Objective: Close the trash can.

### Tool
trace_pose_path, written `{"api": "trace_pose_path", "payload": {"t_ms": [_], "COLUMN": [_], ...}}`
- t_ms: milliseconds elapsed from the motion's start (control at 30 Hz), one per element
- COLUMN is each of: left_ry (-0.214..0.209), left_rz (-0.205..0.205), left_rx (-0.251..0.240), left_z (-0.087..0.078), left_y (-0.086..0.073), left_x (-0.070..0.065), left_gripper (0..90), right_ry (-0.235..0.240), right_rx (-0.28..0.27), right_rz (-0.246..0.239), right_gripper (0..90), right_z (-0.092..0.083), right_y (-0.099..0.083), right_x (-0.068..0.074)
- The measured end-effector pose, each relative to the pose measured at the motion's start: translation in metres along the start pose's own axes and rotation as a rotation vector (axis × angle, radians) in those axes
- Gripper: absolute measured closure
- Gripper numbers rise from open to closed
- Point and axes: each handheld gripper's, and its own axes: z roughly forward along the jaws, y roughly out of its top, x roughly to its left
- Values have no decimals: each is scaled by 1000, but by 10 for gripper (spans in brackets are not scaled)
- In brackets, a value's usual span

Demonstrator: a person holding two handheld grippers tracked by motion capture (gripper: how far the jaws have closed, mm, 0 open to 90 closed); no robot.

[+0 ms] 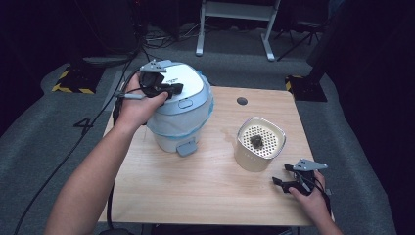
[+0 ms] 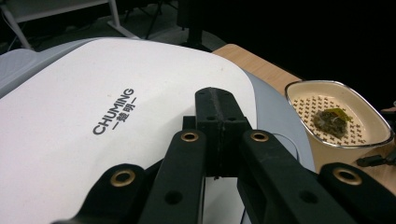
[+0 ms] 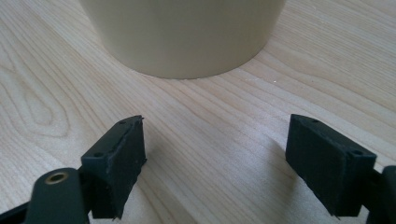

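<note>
A white pedal bin [image 1: 183,115] with a closed lid [image 2: 93,116] marked CHUMING stands at the table's far left. My left gripper [image 1: 169,90] lies on top of that lid, its jaws [image 2: 219,107] shut together with nothing between them. To the right stands a cream container [image 1: 259,144] with a perforated insert, and a dark clump [image 2: 331,120] lies on the insert. My right gripper [image 1: 284,178] rests low on the wood just in front of the container [image 3: 187,37], open [image 3: 215,158], with bare table between its pads.
The wooden table [image 1: 205,181] has a round cable hole [image 1: 242,101] near its far edge. The bin's grey pedal [image 1: 187,147] points toward me. A white stand frame [image 1: 235,24] and striped floor bases [image 1: 73,81] lie beyond the table.
</note>
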Motion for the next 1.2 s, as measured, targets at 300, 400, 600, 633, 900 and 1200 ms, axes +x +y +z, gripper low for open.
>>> {"api": "trace_pose_path", "payload": {"t_ms": [300, 400, 600, 633, 900, 1200], "left_ry": [22, 43, 42, 32, -5, -54], "left_rz": [-7, 20, 52, 45, 36, 88], "left_rx": [14, 33, 44, 31, -80, -120], "left_z": [1, 1, 4, 5, -2, -25], "left_y": [1, 4, 2, 1, -3, -10], "left_x": [-4, -7, -9, -7, -7, -28], "left_gripper": [900, 900, 900, 900, 524, 409], "right_ry": [0, 0, -1, 0, 1, 2], "right_rx": [0, 0, 0, 0, 0, 0], "right_rz": [0, 0, -2, -1, -1, 0], "right_gripper": [203, 203, 205, 205, 205, 205], "right_z": [0, 0, 0, 0, 0, 0], "right_y": [0, 0, 0, 0, 0, 0], "right_x": [0, 0, 0, 0, 0, 0]}}
